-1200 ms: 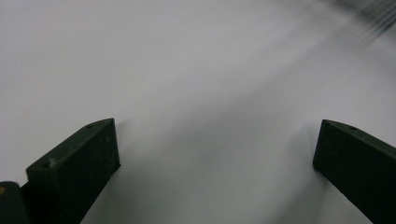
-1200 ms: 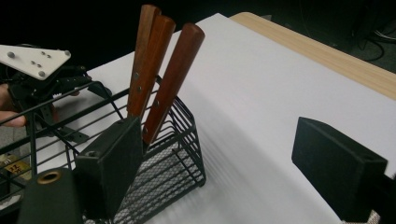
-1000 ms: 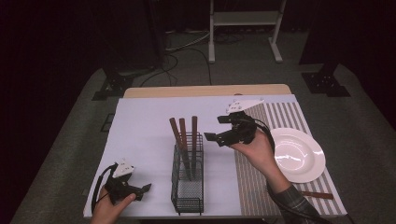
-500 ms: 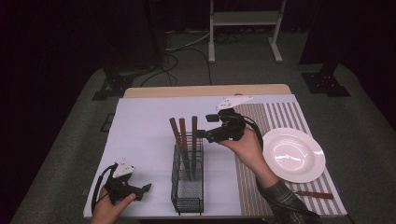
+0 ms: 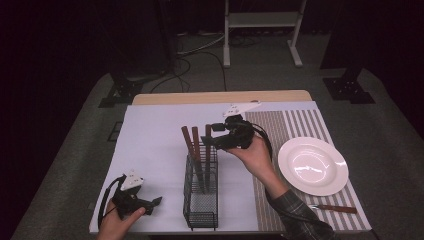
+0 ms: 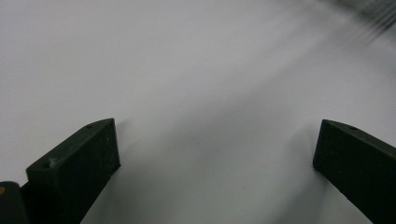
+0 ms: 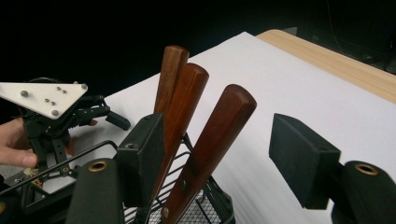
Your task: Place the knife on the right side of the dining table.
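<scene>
Three wooden-handled utensils stand in a black wire basket (image 5: 201, 200) in the middle of the white sheet. The rightmost handle (image 5: 207, 134) (image 7: 219, 140) lies between the jaws of my right gripper (image 5: 210, 135) (image 7: 224, 156). The jaws have just been closing; a gap still shows between the handle and the right jaw, so the gripper is open. The middle handle (image 7: 184, 102) and the left handle (image 7: 170, 70) lean just past its left jaw. My left gripper (image 5: 154, 202) (image 6: 217, 158) rests near the front left corner, jaws wide open over bare sheet.
A white plate (image 5: 312, 166) sits on the striped mat (image 5: 295, 125) to the right. A wooden-handled knife (image 5: 334, 208) lies in front of the plate near the table's front edge. The other hand's gripper (image 7: 56, 112) shows far off in the right gripper view.
My right gripper has moved left to the handles in the basket and its jaws have narrowed around the rightmost one. The left gripper has stayed put.
</scene>
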A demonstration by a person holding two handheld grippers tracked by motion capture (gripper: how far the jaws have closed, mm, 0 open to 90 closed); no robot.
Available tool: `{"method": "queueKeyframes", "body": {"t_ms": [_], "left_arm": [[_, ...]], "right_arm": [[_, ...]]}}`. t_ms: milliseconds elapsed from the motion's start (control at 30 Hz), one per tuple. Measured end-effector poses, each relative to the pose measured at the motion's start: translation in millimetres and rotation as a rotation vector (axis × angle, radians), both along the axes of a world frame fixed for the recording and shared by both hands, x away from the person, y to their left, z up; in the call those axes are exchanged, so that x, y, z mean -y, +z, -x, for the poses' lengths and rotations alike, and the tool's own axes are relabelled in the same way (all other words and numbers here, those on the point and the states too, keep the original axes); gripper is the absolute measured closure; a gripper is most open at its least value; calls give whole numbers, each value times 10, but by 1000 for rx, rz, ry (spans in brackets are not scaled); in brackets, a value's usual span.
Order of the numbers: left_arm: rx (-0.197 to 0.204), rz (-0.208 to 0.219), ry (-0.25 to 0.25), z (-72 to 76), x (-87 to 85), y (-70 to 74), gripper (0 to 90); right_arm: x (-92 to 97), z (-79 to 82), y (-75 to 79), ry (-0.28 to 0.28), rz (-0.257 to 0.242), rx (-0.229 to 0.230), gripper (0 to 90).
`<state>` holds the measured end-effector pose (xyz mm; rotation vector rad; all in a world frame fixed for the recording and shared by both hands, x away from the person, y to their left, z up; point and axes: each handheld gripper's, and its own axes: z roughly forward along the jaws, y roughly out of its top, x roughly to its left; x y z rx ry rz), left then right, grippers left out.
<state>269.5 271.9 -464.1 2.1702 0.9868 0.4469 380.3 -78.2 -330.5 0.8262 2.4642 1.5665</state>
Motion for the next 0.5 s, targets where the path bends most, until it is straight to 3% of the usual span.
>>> {"method": "queueKeyframes", "body": {"t_ms": [300,433,500], "left_arm": [[0,0,0,0,0,0,0],[0,0,0,0,0,0,0],[0,-1,0,0,0,0,0]], "right_arm": [[-73,-53,-35,-3,-4,0,437],[-91,-65,-54,-3,3,-2,493],[-94,-67,-71,-1,7,0,564]]}}
